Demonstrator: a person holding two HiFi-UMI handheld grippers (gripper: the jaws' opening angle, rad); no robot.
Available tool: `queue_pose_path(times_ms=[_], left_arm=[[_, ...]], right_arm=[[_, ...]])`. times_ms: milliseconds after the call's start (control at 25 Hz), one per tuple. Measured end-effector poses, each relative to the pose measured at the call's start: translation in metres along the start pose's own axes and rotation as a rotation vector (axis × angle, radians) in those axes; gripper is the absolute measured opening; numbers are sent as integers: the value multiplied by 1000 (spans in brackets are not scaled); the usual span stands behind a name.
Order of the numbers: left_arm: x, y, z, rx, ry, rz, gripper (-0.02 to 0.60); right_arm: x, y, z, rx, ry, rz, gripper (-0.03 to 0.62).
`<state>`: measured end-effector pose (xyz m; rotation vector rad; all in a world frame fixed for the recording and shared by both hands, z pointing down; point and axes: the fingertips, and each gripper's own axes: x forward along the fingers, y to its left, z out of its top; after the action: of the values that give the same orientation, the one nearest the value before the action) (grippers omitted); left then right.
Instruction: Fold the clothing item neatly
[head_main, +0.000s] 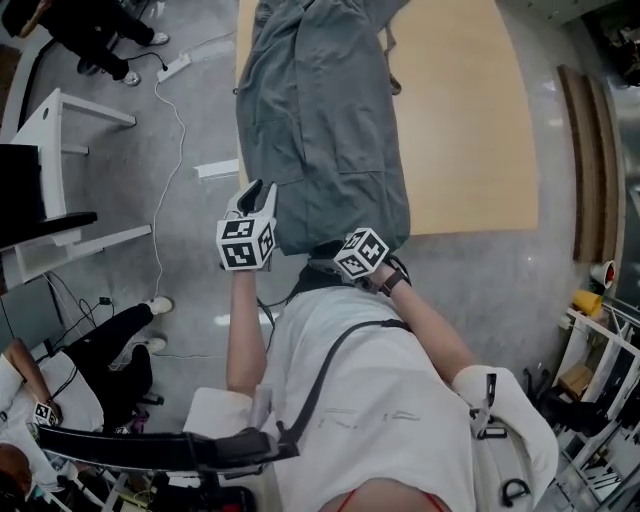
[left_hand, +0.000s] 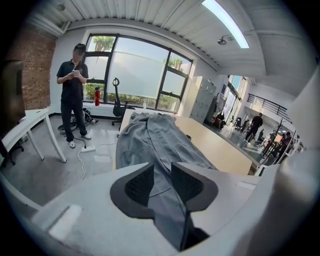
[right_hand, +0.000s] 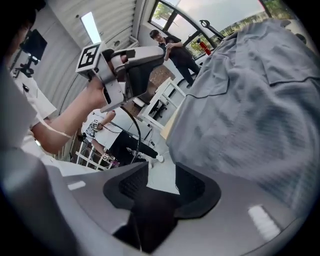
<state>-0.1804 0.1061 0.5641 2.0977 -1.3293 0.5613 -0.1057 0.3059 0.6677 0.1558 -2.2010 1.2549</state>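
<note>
A white desk (head_main: 60, 115) stands left of the wooden table (head_main: 470, 130), with a power strip (head_main: 172, 66) on the floor between them, and a person in dark clothes (left_hand: 72, 95) stands by the window. The grey garment (head_main: 320, 120) lies lengthwise on the table, its near end hanging over the edge. The left gripper (left_hand: 162, 172) pinches that end, with cloth running between its part-closed jaws. The right gripper (right_hand: 162, 175) is spread and empty, the cloth just beside one jaw

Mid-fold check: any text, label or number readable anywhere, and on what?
No text reads clearly in any view.
Faint lettering on the person's white top: too faint to read.
The two marker cubes: black-and-white squares only, no words.
Grey garment: no label showing.
</note>
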Motion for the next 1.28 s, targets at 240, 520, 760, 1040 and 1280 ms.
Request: queue_pose_path(times_ms=[240,520,760,1040,1280], left_arm=[[13,2,5,-23,-7,-10,114],[62,-32,65,19,-46,-23,45],[141,-78,136,102,-77,-61,2],[240,-98,193,126,-77,-77,2],[317,-98,232,166,-68,-147,2]], right_arm=[[-62,-17,77,-57,-238,-40,152],[-203,-103,176,-43,-525,-251,146],[-311,-207,256,-9,-672,-408,135],[-379,-351,347,14,-690,-587,132],[-417,-450,423,-2,-700,-732,169]])
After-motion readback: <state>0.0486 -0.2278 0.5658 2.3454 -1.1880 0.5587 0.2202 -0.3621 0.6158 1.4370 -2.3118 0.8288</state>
